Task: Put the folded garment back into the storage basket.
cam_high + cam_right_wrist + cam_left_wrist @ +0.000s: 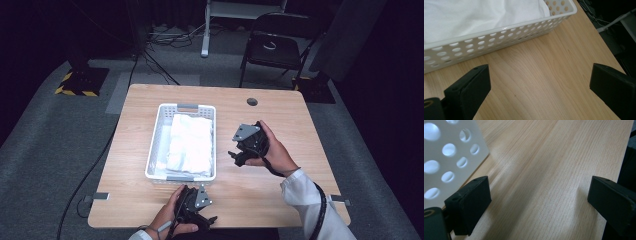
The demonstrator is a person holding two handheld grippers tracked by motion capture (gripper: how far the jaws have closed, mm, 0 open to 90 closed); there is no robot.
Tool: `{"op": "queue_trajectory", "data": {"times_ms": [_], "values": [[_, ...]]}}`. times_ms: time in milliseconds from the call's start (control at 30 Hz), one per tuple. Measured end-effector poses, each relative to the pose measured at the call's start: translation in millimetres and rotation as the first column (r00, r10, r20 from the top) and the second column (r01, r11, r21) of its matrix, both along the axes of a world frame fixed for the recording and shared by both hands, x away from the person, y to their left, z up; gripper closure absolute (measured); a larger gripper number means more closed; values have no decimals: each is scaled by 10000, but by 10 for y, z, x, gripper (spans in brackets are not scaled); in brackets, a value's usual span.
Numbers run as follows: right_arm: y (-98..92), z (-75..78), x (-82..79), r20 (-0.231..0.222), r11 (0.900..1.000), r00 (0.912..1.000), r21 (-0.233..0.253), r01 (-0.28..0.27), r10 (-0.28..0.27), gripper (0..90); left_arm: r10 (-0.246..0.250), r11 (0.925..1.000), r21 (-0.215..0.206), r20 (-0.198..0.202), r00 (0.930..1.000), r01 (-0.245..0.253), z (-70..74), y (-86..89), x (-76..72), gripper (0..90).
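Wooden desk (pixel 280 107), grommet hole (pixel 252 101) near its far edge; grey carpet floor (pixel 45 130); black folding chair (pixel 275 47) beyond the far right corner; hazard-striped base (pixel 80 82) far left; dark surroundings.

- Light falls from above on the table (pixel 280 120), while the room around it sinks into near black.
- The white cloth (pixel 190 142) in the basket (pixel 156 145) is overexposed, folds washed out.
- In the left gripper view, the near basket wall is blurred.
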State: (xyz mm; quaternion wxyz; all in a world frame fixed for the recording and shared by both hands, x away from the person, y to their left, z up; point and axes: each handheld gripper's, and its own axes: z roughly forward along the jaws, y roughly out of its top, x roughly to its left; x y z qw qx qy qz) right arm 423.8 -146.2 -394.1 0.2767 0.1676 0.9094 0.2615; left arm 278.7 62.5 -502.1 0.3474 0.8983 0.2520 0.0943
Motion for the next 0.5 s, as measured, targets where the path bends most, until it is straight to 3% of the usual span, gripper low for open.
{"op": "queue_trajectory", "data": {"times_ms": [500], "values": [[-327,-112,-130,-128,9994,9993,9,341,-341,31,-95,9999,-123,87,9999,96,-20,14,7,28]]}}
